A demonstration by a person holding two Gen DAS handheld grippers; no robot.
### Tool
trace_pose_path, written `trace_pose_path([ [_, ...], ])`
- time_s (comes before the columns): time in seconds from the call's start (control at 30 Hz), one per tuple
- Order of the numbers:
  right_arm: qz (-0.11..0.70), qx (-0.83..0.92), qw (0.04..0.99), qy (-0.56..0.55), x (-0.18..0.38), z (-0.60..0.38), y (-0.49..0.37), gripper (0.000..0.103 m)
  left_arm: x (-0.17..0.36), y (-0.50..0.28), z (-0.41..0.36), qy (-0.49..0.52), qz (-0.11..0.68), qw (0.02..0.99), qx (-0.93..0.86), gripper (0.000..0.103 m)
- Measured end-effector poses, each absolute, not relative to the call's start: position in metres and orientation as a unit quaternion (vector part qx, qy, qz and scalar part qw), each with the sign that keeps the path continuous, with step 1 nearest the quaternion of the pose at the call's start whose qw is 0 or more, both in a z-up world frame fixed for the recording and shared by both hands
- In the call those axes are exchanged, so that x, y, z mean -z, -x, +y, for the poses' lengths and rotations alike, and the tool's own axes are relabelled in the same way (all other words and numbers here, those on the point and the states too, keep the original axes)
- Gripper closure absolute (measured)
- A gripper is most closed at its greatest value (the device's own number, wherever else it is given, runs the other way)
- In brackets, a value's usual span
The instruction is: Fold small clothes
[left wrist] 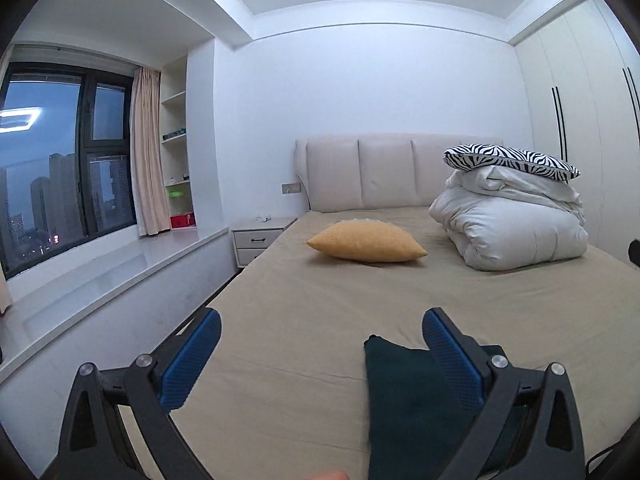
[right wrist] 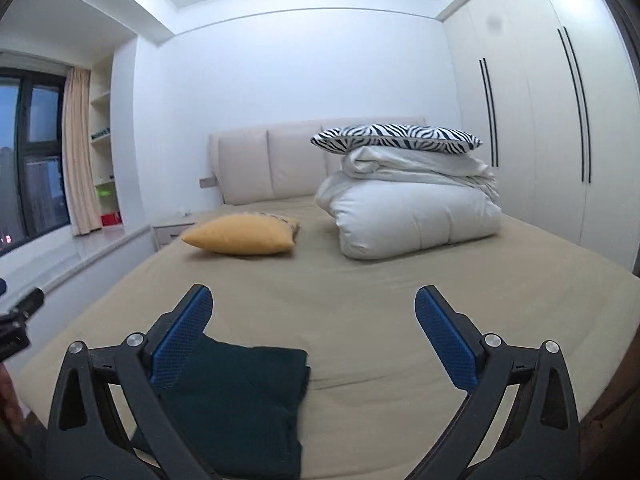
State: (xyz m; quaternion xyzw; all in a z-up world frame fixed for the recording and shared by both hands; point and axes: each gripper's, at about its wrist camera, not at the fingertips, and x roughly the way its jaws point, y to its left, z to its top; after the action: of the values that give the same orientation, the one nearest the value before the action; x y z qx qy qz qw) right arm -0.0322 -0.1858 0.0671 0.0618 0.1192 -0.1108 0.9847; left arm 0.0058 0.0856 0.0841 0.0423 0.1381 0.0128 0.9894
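A dark green folded garment lies flat on the beige bed sheet near the foot of the bed. It also shows in the right wrist view. My left gripper is open and empty, held above the bed with its right finger over the garment's edge. My right gripper is open and empty, its left finger over the garment's left side. Both have blue pads.
A yellow cushion lies mid-bed. A folded white duvet with a zebra pillow on top sits at the head right. A nightstand and window ledge are left. Wardrobe doors stand right.
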Motion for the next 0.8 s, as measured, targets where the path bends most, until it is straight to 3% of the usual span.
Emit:
trace_pose_path([
  [0.17, 0.092, 0.099, 0.987, -0.082, -0.102, -0.177, 0.046, 0.0, -0.083, -0.002, 0.081, -0.036, 0.152, 0.988, -0.005, 0.0],
  [0.33, 0.126, 0.084, 0.985, -0.078, -0.095, -0.165, 0.04, 0.0, -0.051, -0.021, 0.078, -0.024, 0.237, 0.971, 0.01, 0.0],
  [0.53, 0.248, 0.099, 0.959, -0.099, -0.023, -0.168, -0.006, 0.0, 0.006, -0.042, 0.078, -0.006, 0.337, 0.941, 0.018, 0.0],
  [0.8, 0.359, 0.087, 0.925, -0.087, 0.075, -0.154, -0.046, 0.0, 0.044, -0.052, 0.075, -0.019, 0.378, 0.926, 0.013, 0.0],
])
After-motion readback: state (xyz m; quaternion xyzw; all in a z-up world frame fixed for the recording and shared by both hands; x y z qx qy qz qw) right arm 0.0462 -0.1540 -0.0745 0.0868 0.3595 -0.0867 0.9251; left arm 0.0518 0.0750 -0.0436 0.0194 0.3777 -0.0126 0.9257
